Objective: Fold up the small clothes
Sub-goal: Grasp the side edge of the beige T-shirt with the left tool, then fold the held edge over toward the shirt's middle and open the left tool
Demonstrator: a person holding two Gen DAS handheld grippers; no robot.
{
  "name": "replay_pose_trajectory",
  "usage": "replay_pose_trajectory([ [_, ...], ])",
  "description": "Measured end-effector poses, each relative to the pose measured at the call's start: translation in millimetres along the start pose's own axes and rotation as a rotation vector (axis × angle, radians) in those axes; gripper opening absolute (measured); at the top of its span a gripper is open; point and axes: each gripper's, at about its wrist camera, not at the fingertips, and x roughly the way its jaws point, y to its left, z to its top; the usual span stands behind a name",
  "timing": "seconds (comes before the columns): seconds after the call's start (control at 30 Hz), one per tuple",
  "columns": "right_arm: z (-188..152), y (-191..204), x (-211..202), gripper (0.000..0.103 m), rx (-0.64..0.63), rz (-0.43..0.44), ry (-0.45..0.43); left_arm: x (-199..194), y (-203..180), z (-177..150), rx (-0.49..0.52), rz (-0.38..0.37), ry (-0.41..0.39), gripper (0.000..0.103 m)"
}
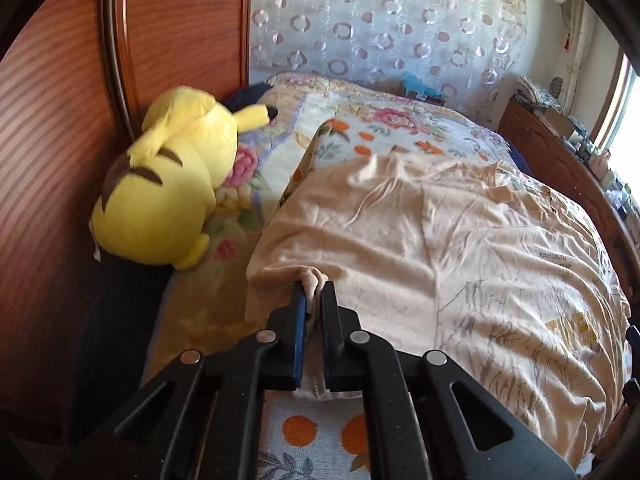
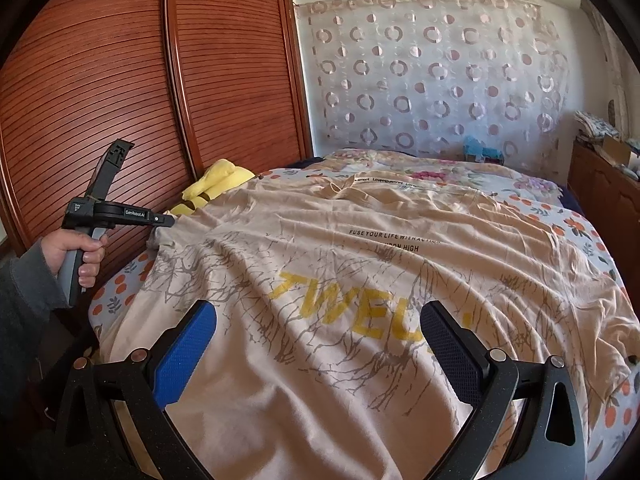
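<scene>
A beige T-shirt with a grey branch print and yellow letters lies spread over the bed; it also shows in the left wrist view. My left gripper is shut on a bunched edge of the shirt at its left side, and it shows in the right wrist view held by a hand. My right gripper is open, its blue pads wide apart just above the shirt's near part, holding nothing.
A yellow plush toy lies at the bed's left by the wooden slatted wardrobe. The floral bedspread with orange print lies under the shirt. A wooden cabinet with clutter stands at the right. A curtain hangs behind.
</scene>
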Motion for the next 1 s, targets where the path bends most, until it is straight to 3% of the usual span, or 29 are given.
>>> replay_pose_trajectory([
  [0.2, -2.2, -7.2, -6.8, 0.102, 0.028, -0.023, -0.004, -25.9, -56.8, 22.7, 0.114, -0.097, -0.059, 0.008],
  [0.37, -6.6, -20.7, -17.1, 0.102, 0.077, -0.054, -0.013, -35.4, -120.2, 26.6, 0.244, -0.225, -0.042, 0.008],
  [0.5, -11.2, -25.5, -25.4, 0.102, 0.095, -0.081, -0.018, -49.3, -146.0, 18.1, 0.300, -0.267, -0.036, 0.008],
  [0.57, -10.8, -25.5, -27.5, 0.102, 0.100, -0.086, -0.015, -57.3, -146.7, 14.7, 0.312, -0.262, -0.045, 0.022],
  [0.63, -11.4, -24.0, -28.3, 0.102, 0.104, -0.087, -0.013, -64.9, -138.4, 13.1, 0.319, -0.248, -0.072, 0.056],
  [0.67, -10.4, -21.5, -27.6, 0.102, 0.103, -0.087, -0.011, -67.5, -134.3, 11.8, 0.321, -0.240, -0.082, 0.063],
  [0.7, -9.5, -18.4, -26.8, 0.102, 0.098, -0.089, -0.009, -68.1, -129.9, 11.6, 0.322, -0.229, -0.085, 0.078],
  [0.73, -7.5, -15.8, -26.2, 0.102, 0.092, -0.089, -0.008, -68.9, -122.6, 9.7, 0.315, -0.218, -0.088, 0.082],
  [1.0, 33.3, 2.9, -3.0, 0.102, -0.022, -0.017, 0.006, -47.7, -49.3, -13.4, 0.231, -0.096, -0.046, 0.082],
])
